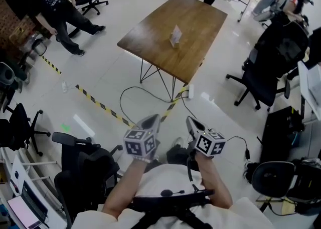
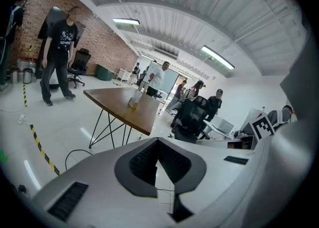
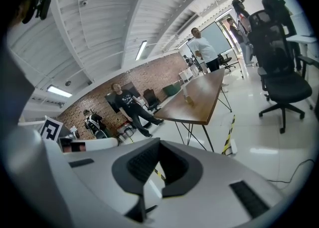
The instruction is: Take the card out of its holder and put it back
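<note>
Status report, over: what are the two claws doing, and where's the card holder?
Left gripper, right gripper: both shut, empty. Card holder stands on the table ahead, untouched. Cable and striped tape on the floor between.

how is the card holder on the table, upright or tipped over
Upright: the card holder stands on end on the wooden table.

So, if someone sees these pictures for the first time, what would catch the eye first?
First the brown table, alone on the pale floor at the top middle of the head view, with a small card holder on it. Low in that view, the left gripper and right gripper are side by side, jaws shut and empty, far from the table. Yellow-black tape runs over the floor between.
</note>
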Available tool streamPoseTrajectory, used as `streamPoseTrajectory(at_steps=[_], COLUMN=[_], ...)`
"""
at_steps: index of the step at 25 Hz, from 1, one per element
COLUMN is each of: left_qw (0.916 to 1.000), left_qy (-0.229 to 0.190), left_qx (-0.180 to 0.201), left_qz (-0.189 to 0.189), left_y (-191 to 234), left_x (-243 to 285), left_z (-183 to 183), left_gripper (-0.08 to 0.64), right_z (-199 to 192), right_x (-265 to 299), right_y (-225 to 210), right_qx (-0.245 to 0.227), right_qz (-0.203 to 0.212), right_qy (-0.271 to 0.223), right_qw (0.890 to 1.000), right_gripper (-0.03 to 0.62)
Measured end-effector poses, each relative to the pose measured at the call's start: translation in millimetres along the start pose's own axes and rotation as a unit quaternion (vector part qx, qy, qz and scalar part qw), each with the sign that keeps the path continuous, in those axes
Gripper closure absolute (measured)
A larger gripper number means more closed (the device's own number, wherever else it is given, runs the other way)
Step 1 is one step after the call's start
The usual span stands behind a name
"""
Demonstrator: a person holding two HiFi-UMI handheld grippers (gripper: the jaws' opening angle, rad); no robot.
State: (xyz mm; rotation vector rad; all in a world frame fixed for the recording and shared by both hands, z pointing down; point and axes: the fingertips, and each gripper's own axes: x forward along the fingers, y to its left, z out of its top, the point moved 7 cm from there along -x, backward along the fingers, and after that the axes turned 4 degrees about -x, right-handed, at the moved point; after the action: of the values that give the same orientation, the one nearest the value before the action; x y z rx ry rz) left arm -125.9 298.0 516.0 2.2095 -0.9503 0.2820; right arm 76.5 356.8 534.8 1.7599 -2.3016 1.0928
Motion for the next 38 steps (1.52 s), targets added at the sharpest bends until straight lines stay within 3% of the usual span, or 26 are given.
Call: streamPoseTrajectory(at_steps=[15, 21, 31, 38], left_qw=[0.9988, 0.9982, 0.9979, 0.9986], left_qy=[-0.03, -0.032, -0.023, -0.021], left_qx=[-0.003, -0.015, -0.029, -0.025], left_qz=[0.039, 0.048, 0.052, 0.043], left_y=[-28.2, -45.7, -29.1, -4.9], left_x=[88.0, 113.8, 145.9, 187.9], left_z=[60.9, 60.1, 71.7, 109.2], left_gripper=[0.563, 0.563, 0.563, 0.563], right_z=[94.5, 116.1, 126.8, 159.7], right_x=[36.2, 34.0, 65.9, 109.7], right_y=[-75.2, -108.7, -124.6, -140.8], right_qx=[-0.01, -0.008, -0.011, -0.003], right_qz=[0.041, 0.056, 0.057, 0.05], right_qy=[-0.008, -0.012, 0.001, -0.008], right_qw=[0.999, 0.998, 0.998, 0.999], right_gripper=[0.592, 0.592, 0.592, 0.592])
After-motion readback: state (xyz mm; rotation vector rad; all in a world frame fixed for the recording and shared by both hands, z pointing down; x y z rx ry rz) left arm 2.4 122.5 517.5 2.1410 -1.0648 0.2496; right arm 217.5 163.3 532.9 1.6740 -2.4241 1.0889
